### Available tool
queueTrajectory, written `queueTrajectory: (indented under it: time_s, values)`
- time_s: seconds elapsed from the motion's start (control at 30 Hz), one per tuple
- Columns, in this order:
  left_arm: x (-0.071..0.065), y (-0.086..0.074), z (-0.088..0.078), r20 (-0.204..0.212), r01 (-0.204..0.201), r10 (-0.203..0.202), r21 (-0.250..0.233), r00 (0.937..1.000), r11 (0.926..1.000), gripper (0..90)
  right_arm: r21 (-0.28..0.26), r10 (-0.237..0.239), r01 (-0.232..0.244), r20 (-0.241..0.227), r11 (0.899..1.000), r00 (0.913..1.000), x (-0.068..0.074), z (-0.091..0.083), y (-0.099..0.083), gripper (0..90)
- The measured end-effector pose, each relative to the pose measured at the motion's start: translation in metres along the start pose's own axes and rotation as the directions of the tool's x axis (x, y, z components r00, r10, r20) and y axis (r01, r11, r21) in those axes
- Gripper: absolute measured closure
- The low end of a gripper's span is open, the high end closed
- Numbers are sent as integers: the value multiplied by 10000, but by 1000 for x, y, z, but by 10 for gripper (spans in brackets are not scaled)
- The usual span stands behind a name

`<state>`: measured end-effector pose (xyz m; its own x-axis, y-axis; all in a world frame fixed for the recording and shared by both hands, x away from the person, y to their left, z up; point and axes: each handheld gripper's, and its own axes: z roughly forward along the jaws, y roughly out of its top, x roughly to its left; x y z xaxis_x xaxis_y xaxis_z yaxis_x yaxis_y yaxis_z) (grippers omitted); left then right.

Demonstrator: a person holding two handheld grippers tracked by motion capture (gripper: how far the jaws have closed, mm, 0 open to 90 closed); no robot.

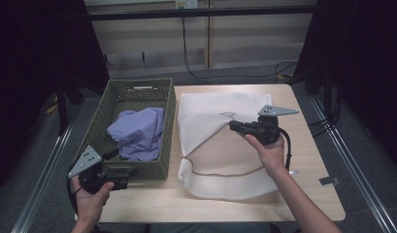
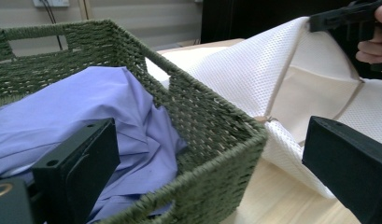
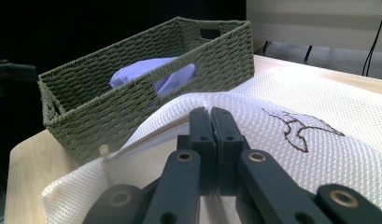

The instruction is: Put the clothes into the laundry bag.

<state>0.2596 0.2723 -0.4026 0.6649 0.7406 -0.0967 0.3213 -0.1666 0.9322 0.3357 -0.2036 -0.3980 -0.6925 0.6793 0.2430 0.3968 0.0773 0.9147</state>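
- The white mesh laundry bag (image 1: 220,145) lies flat on the bench (image 1: 312,194), just right of the green woven basket (image 1: 138,92); its upper layer is lifted along the zipper edge, so the mouth gapes towards the basket.
- The right gripper (image 1: 233,125) has its jaws together, clamped on that lifted upper edge of the bag; in the right gripper view the mesh runs directly under and between the closed jaws.
- The lavender shirt (image 1: 140,131) lies crumpled inside the basket, against its right wall.
- The left gripper (image 1: 130,177) sits at the near end of the basket with its jaws apart and nothing between them; in the left gripper view one jaw stands over the shirt, the other outside the basket wall, near the bag.
- Risk, judged: the clamped edge is thin mesh. A pull on it could slip it from the jaws and let the mouth collapse shut.
- Risk, judged: the left jaws straddle the basket wall. Closing here could catch the woven rim instead of the shirt and drag the basket.
- Risk, judged: a partial grip on the loose shirt could let trailing cloth snag the rim or miss the mouth.
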Motion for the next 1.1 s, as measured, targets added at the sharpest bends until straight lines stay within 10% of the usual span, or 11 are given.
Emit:
queueTrajectory:
  time_s: [0.23, 0.57, 1.1]
  values:
    - [11, 17, 11, -461, -554, 584, 652, 9972, 9963, 65, 136, -58, 59, -139, 9999, 9999, 1, 2, -1, 889]
    - [41, 30, 38, -381, 226, -188, 1018, 9991, 9945, 91, 204, -78, 81, -158, 9998, 9998, 0, 3, -2, 889]
    - [57, 47, 74, -914, -13, 193, 1928, 9956, 9812, 132, 229, -90, 96, -224, 9997, 9997, 0, 3, -1, 890]
